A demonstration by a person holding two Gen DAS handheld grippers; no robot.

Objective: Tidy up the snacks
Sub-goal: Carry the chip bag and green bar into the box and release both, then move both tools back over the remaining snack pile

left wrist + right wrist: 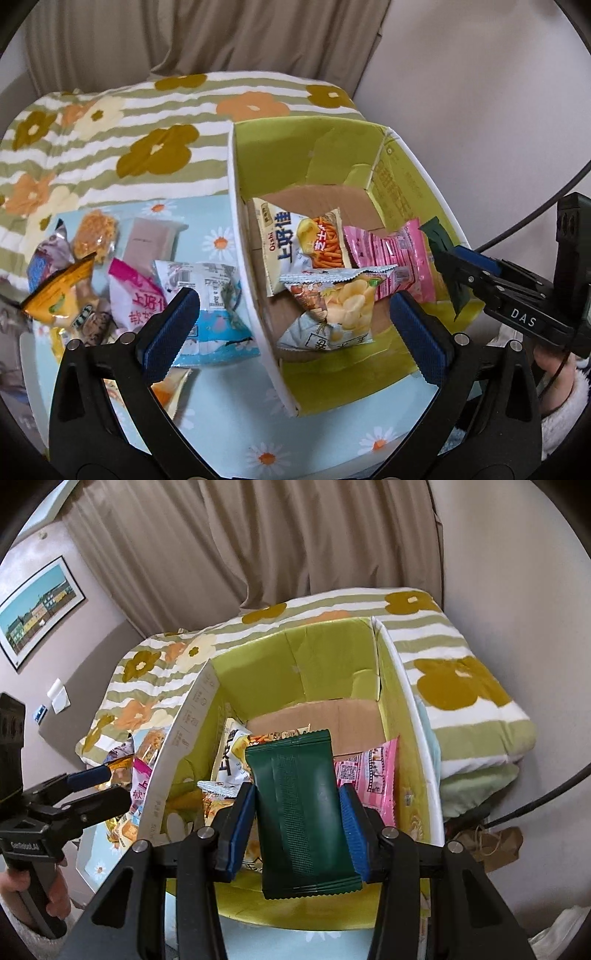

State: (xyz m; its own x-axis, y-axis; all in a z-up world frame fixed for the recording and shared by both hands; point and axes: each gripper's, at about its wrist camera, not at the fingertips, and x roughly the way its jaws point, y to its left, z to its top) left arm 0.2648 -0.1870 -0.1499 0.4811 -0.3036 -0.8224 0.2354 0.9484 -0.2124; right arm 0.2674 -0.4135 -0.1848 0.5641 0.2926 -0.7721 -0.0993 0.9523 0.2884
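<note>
Your right claw (297, 830) grips the green packet (301, 812) over the box (406, 709); lower, then release w/ care. Left claw (295, 332) wide, empty.

Box (410, 716) top standing open; bare cardboard floor (332, 716) showing at far end. Snack packets (325, 273) crowding near floor. Tall left wall (240, 229) standing between box and loose snack pile (122, 280) on left.
</note>
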